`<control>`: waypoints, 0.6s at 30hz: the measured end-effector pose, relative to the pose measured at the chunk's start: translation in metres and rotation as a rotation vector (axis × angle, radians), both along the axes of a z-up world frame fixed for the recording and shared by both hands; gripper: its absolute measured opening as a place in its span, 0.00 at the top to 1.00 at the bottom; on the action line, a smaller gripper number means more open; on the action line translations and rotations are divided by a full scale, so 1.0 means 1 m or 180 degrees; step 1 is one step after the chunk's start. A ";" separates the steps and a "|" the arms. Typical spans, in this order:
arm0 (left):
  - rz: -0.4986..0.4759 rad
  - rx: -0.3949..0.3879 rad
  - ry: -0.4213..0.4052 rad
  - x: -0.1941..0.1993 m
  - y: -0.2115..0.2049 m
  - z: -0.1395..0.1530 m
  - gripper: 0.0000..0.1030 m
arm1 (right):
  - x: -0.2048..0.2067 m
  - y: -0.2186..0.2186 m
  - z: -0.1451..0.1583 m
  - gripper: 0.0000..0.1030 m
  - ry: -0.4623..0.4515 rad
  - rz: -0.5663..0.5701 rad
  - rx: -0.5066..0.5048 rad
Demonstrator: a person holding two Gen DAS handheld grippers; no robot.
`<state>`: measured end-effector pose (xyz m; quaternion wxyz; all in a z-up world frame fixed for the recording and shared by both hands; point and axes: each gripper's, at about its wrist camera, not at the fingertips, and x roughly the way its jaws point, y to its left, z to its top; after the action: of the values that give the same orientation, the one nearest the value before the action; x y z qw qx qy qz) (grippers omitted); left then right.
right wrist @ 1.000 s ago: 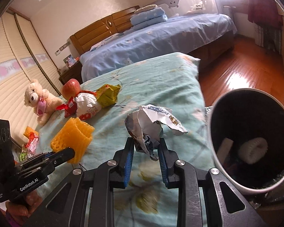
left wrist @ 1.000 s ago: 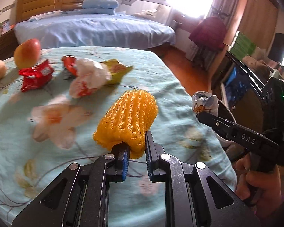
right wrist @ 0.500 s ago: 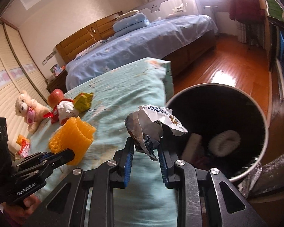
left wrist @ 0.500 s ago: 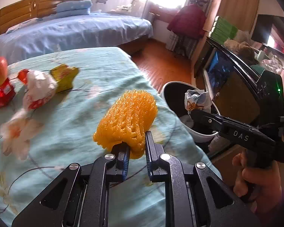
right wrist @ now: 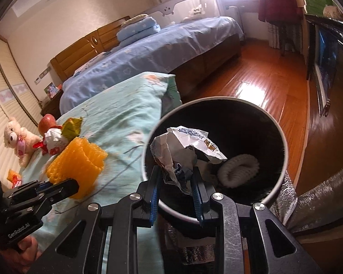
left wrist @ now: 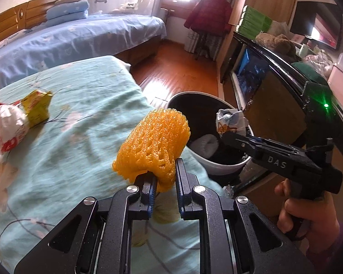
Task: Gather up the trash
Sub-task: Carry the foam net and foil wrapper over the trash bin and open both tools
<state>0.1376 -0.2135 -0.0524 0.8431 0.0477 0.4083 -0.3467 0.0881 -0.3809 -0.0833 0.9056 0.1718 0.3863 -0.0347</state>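
My left gripper [left wrist: 164,180] is shut on an orange foam fruit net [left wrist: 153,147] and holds it above the teal bedspread [left wrist: 80,141], near the bed's edge beside the trash bin [left wrist: 224,163]. My right gripper [right wrist: 176,182] is shut on a crumpled silver-white wrapper [right wrist: 183,153] and holds it over the open bin [right wrist: 279,178]. The bin is white outside, black inside, with a white foam ring [right wrist: 239,167] in it. The wrapper [left wrist: 231,119] and the right gripper [left wrist: 237,140] also show in the left wrist view. The foam net [right wrist: 77,162] shows in the right wrist view.
On the bed lie a yellow wrapper [left wrist: 37,108], a white-red wrapper [left wrist: 9,127], an apple [right wrist: 46,122] and a teddy bear [right wrist: 17,140]. A second bed with blue sheets [right wrist: 153,52] stands behind. A dark TV cabinet [left wrist: 274,86] lines the right wall beside the wooden floor [right wrist: 263,86].
Both grippers have swung right, from over the bed toward the bin. The crumpled wrapper now hangs over the bin's opening. The foam net has come close to the bin's rim.
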 end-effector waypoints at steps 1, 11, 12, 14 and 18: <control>-0.0016 0.0006 -0.0004 0.001 -0.003 0.000 0.87 | 0.000 -0.003 -0.002 0.75 0.0011 -0.0014 0.0012; -0.0168 0.0060 0.0009 0.008 -0.038 0.001 0.87 | 0.008 -0.026 -0.009 0.75 0.0101 -0.0061 0.0059; -0.0186 0.0067 0.0011 0.009 -0.041 0.001 0.87 | 0.009 -0.027 -0.009 0.75 0.0108 -0.0069 0.0061; -0.0222 0.0081 0.0022 0.010 -0.048 0.000 0.87 | 0.010 -0.032 -0.009 0.75 0.0118 -0.0079 0.0080; -0.0274 0.0098 0.0067 0.013 -0.060 -0.002 0.87 | 0.014 -0.042 -0.010 0.75 0.0137 -0.0107 0.0094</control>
<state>0.1509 -0.2732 -0.0548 0.8222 0.0745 0.4200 -0.3768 0.1023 -0.4226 -0.0928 0.8936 0.1909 0.4033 -0.0479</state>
